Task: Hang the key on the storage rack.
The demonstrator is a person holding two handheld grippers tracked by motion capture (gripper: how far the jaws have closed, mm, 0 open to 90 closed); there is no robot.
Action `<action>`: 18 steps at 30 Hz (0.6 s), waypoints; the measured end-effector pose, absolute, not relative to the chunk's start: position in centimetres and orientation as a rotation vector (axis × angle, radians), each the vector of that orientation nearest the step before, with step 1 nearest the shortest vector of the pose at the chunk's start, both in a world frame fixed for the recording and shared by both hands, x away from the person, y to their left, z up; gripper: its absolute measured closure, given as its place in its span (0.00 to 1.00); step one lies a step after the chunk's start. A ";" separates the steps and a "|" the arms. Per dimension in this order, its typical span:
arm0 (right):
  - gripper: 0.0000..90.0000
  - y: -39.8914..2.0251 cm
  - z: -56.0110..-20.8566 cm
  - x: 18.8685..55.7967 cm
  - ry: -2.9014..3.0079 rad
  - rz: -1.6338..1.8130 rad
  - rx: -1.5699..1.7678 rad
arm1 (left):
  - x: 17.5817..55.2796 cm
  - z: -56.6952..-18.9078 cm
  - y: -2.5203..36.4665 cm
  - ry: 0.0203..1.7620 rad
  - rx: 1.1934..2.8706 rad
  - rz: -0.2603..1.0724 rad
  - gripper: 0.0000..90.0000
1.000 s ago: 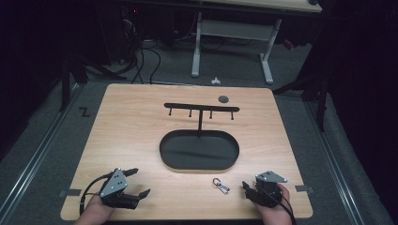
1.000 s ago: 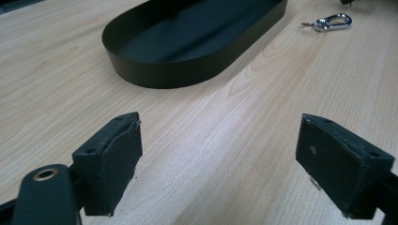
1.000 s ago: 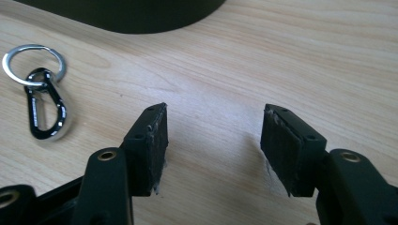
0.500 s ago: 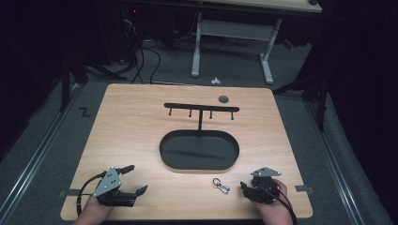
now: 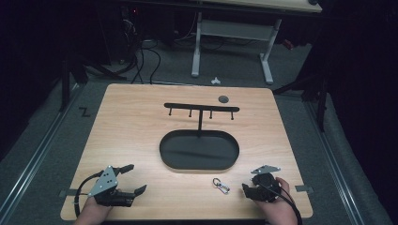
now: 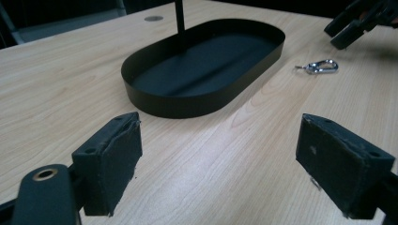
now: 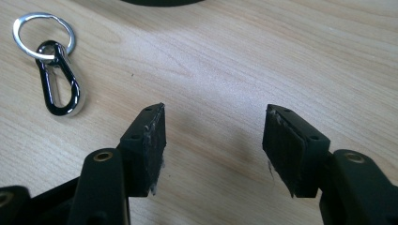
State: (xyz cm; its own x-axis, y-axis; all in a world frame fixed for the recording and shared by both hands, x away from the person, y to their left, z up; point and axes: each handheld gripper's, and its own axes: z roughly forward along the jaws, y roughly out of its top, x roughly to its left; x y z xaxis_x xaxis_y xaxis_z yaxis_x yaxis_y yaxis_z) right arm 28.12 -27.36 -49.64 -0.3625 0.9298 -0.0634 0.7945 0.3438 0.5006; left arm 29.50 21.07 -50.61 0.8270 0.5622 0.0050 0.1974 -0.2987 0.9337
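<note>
A silver carabiner clip [image 5: 221,185] on a key ring lies flat on the wooden table [image 5: 131,136], just in front of the black oval tray [image 5: 162,152]. My right gripper [image 5: 246,189] hovers just right of the clip, tips tilted down at the table. It is open and its jaws have just opened a little further, with only bare wood between them [image 7: 213,140]. In the right gripper view the clip [image 7: 58,89] lies up and left of the left pad. My left gripper [image 5: 136,178] rests open at the front left, with nothing between its jaws [image 6: 218,154], facing the tray [image 6: 187,105] and the clip [image 6: 321,66].
A black T-shaped rack [image 5: 202,108] with several small hooks rises from the tray's far side. A round dark grommet [image 5: 223,99] sits near the table's back edge. Beyond the table stand a white desk frame [image 5: 230,35] and cables on the floor.
Both hands have barely shifted. The right gripper has edged slightly to the left, toward the clip, and the left gripper has settled a little.
</note>
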 end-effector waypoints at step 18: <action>0.47 -26.1 -48.8 29.6 2.438 0.342 1.485 | 29.7 -50.8 21.3 0.599 1.845 0.382 0.17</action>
State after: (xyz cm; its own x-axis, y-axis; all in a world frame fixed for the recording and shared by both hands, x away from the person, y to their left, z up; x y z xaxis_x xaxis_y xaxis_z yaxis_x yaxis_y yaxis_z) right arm 29.63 -26.07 -48.83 -0.4407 0.8917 -0.1030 0.8290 0.4483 0.3344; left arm 29.69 21.29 -50.78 0.8197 0.5721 -0.0271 0.2174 -0.2670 0.9389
